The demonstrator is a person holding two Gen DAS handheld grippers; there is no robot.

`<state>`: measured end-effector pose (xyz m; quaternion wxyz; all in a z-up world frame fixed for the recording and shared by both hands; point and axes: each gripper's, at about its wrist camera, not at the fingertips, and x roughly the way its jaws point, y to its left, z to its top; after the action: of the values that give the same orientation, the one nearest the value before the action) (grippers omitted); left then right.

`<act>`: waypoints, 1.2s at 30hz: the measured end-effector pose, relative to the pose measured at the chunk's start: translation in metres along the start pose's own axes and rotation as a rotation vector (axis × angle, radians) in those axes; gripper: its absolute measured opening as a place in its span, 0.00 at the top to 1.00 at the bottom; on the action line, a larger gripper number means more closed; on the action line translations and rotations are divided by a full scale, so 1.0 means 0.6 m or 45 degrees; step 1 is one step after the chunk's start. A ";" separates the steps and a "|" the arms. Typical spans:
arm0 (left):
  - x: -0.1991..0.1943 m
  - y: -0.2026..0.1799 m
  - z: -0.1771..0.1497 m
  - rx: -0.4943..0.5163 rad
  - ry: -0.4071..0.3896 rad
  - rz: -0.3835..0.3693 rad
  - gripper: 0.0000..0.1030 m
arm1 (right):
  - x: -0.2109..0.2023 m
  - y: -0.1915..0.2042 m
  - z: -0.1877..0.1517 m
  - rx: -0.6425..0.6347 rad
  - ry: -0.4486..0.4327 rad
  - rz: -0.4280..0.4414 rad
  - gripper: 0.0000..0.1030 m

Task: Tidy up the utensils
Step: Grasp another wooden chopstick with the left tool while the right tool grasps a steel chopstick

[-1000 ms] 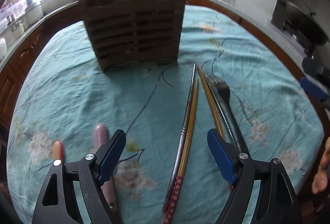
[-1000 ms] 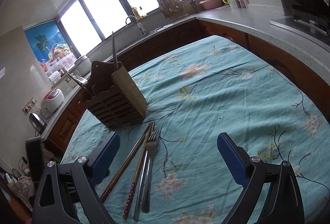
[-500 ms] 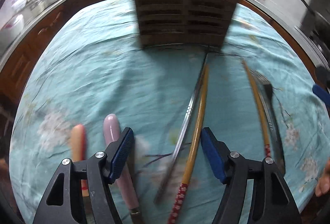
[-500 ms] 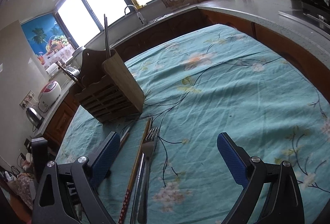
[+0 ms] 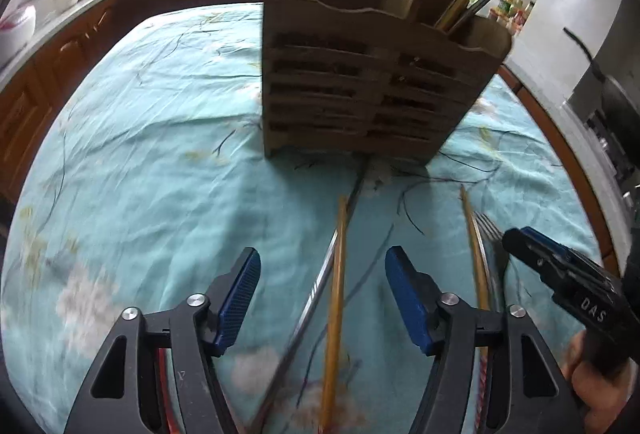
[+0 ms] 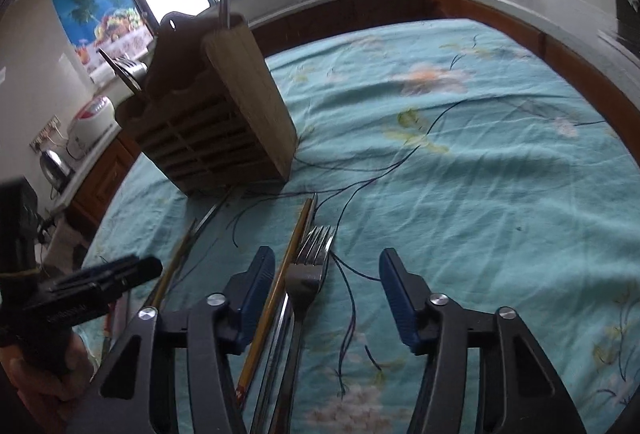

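Teal tablecloth [image 5: 140,162] carries everything; wooden holder [image 5: 372,90] stands beyond, awaiting cutlery; left gripper [image 5: 322,298] gapes wide around a wooden chopstick [image 5: 335,298] and metal chopstick [image 5: 316,286]; right gripper [image 6: 326,300] wide over the fork [image 6: 310,270], probably lining up.

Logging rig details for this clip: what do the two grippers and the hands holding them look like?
The left gripper and the right gripper match: black angular frames with triangular cutouts, silver bolts, and blue ribbed pads on the fingers. White lettering marks each body seen from the opposite view. Bare skin of a hand shows; no sleeve is visible.
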<state>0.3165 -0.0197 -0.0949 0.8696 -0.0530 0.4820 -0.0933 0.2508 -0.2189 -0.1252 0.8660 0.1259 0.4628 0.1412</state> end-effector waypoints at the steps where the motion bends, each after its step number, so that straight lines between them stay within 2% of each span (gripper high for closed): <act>1: 0.011 0.002 0.006 0.004 0.009 -0.001 0.48 | 0.006 0.000 0.001 0.002 0.012 -0.004 0.53; 3: 0.033 0.001 0.019 0.005 0.028 0.008 0.56 | 0.020 0.001 0.004 -0.002 0.045 -0.009 0.61; 4: 0.043 0.001 0.023 0.008 0.045 0.007 0.68 | 0.024 0.001 0.005 0.001 0.056 -0.004 0.63; 6: 0.053 0.000 0.030 0.020 0.038 0.023 0.77 | 0.031 0.002 0.009 -0.004 0.064 0.002 0.66; 7: 0.054 0.001 0.030 0.020 0.045 0.009 0.85 | 0.033 0.004 0.010 -0.010 0.066 0.003 0.67; 8: 0.055 0.006 0.029 0.012 0.052 -0.017 0.89 | 0.034 0.005 0.012 -0.008 0.069 0.009 0.74; 9: 0.054 0.009 0.025 0.009 0.055 -0.025 0.92 | 0.034 0.004 0.013 -0.003 0.070 0.020 0.84; 11: 0.049 0.016 0.015 0.007 0.058 -0.037 0.93 | 0.030 0.003 0.013 -0.001 0.068 0.025 0.85; 12: 0.044 0.019 0.009 0.002 0.061 -0.046 0.93 | 0.029 0.003 0.012 -0.003 0.068 0.025 0.91; 14: 0.035 0.026 -0.005 -0.009 0.067 -0.059 0.94 | 0.020 -0.001 0.008 0.002 0.069 0.036 0.92; 15: 0.029 0.032 -0.013 -0.024 0.073 -0.072 0.94 | 0.017 -0.002 0.007 0.005 0.068 0.038 0.99; 16: 0.025 0.037 -0.020 -0.036 0.077 -0.084 0.94 | 0.012 -0.004 0.004 0.005 0.065 0.033 1.00; 22: 0.010 0.040 -0.028 -0.068 0.086 -0.104 0.94 | -0.003 -0.020 -0.013 0.012 0.086 0.013 0.99; 23: 0.008 0.041 -0.027 -0.071 0.085 -0.109 0.93 | -0.003 -0.024 -0.014 0.028 0.089 0.025 0.93; 28: 0.010 0.049 -0.010 -0.073 0.100 -0.100 0.85 | -0.010 -0.023 -0.010 0.052 0.067 0.046 0.91; 32: 0.020 0.043 0.003 -0.046 0.104 -0.091 0.83 | -0.007 -0.011 -0.003 0.040 0.070 0.070 0.66; 36: 0.028 0.041 0.010 -0.029 0.113 -0.092 0.83 | 0.015 0.002 -0.003 0.021 0.116 0.086 0.65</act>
<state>0.3332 0.0007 -0.1099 0.8428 -0.0762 0.5188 -0.1213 0.2538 -0.2144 -0.1329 0.8377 0.1421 0.4984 0.1721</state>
